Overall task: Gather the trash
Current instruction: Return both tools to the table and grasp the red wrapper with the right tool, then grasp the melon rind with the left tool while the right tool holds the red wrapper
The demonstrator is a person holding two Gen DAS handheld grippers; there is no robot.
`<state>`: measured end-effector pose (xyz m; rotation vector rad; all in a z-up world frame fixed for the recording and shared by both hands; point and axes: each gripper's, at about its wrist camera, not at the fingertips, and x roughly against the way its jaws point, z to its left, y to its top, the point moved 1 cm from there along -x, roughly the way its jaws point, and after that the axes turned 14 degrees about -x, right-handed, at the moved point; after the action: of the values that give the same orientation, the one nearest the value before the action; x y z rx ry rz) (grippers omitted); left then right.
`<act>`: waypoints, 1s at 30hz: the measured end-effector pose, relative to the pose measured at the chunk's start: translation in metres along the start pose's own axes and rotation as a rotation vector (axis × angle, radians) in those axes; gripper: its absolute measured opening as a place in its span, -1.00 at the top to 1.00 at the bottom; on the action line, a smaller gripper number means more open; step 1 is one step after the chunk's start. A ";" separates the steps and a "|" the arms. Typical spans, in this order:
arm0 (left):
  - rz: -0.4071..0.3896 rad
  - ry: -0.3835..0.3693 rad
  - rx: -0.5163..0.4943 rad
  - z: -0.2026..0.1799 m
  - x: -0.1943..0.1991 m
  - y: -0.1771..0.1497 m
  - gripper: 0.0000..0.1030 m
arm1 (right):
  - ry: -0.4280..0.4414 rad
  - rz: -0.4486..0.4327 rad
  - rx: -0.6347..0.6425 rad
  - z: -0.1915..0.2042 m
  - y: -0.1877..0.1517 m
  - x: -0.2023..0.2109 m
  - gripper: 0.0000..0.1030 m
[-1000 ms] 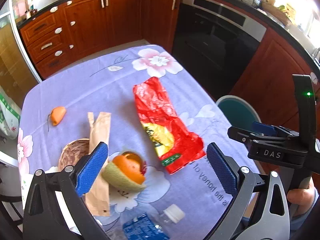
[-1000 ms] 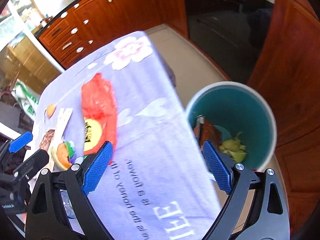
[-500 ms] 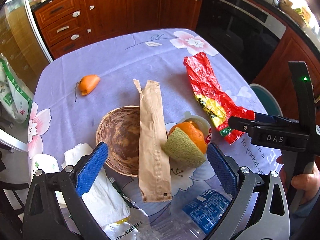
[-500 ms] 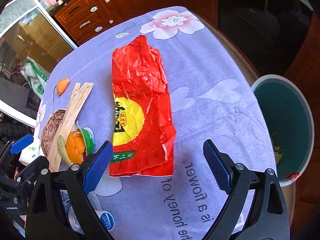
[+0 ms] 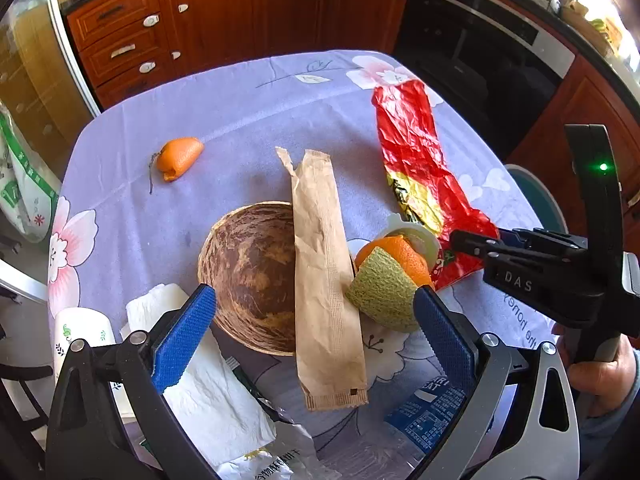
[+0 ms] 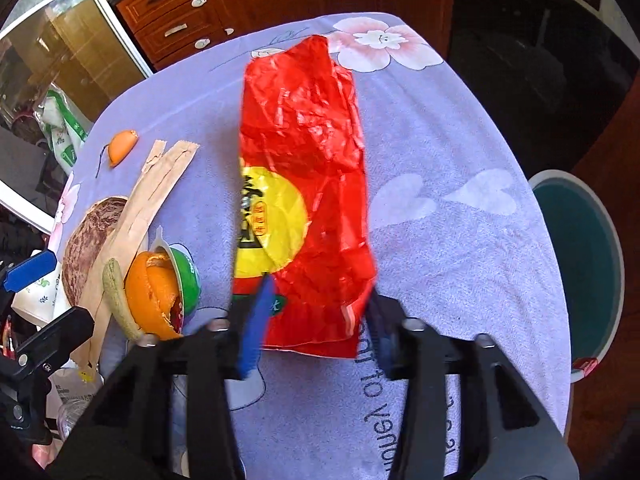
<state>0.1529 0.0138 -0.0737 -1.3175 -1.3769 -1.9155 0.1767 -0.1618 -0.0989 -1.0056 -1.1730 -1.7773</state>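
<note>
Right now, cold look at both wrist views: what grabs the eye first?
The crumpled red and yellow wrapper dominates, lying lengthwise on the lilac floral tablecloth, with the right gripper closing on its near end. To its left sits a cluster: melon rind and orange peel against a cup, a long brown paper sleeve resting over a coconut-shell bowl. The left gripper hangs open above them.
</note>
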 end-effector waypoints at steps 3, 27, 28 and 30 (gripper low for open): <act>-0.002 -0.010 -0.003 -0.001 0.000 0.000 -0.92 | 0.040 0.002 -0.006 -0.002 0.002 0.006 0.85; 0.030 -0.144 -0.154 -0.046 -0.016 0.017 0.30 | 0.064 -0.057 -0.022 -0.020 0.001 0.036 0.91; 0.025 -0.145 -0.156 -0.048 -0.015 0.017 0.39 | 0.066 -0.057 -0.025 -0.021 0.002 0.036 0.91; 0.029 -0.155 -0.161 -0.050 -0.014 0.017 0.82 | 0.070 -0.057 -0.027 -0.022 0.001 0.036 0.91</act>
<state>0.1499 -0.0406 -0.0804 -1.5828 -1.2890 -1.9754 0.1585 -0.1893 -0.0720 -0.9264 -1.1478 -1.8625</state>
